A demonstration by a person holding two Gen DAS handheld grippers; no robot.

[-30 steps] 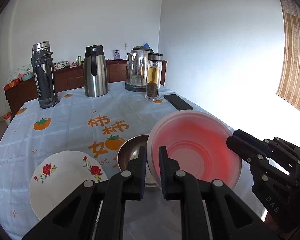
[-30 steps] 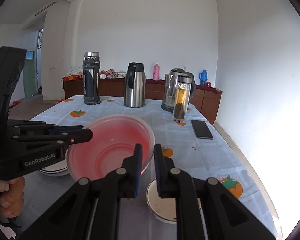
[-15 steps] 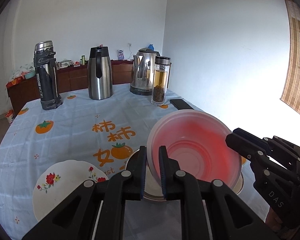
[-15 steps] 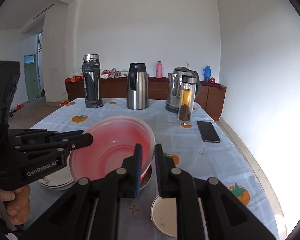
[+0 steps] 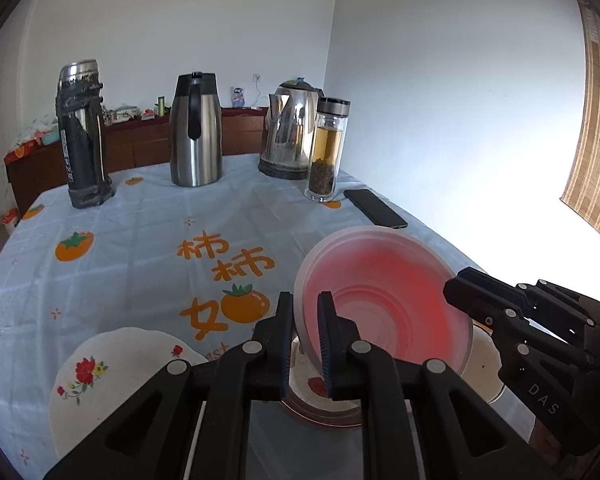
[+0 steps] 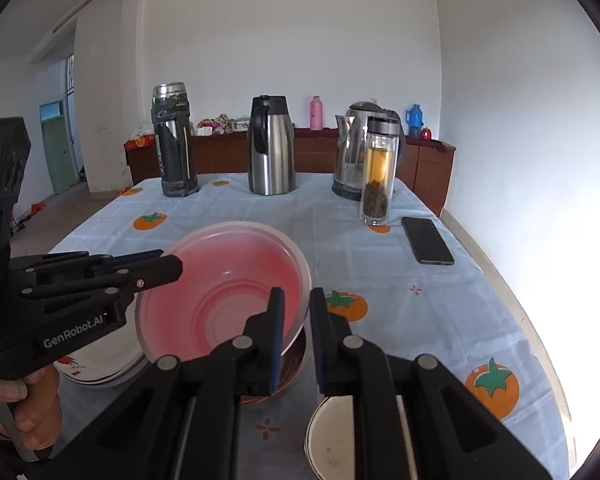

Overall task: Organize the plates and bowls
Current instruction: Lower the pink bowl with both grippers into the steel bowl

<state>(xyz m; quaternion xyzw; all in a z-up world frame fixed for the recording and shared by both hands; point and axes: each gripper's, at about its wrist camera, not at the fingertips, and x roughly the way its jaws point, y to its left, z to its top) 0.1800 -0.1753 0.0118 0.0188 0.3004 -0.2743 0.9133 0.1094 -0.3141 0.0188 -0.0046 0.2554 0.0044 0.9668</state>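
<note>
Both grippers are matte black plastic linkages. The left gripper (image 5: 305, 322) has silver rivets behind its fingers (image 5: 327, 332), which carry blue ribbed pads. The right gripper (image 6: 296, 320) matches; white "GenRobot.AI" and "DAS" lettering marks their sides.

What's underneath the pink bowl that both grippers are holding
Directly below the pink bowl sits a metal bowl on the tablecloth; only its near rim and a strip of its inside show. The pink bowl hides the rest.

Left gripper (image 5: 303, 312) angled downward, jaws nearly closed, pinching a thin rim, right gripper (image 6: 296, 308) likewise angled down, clamped on opposite rim, hand (image 6: 28, 412) wrapping left handle
</note>
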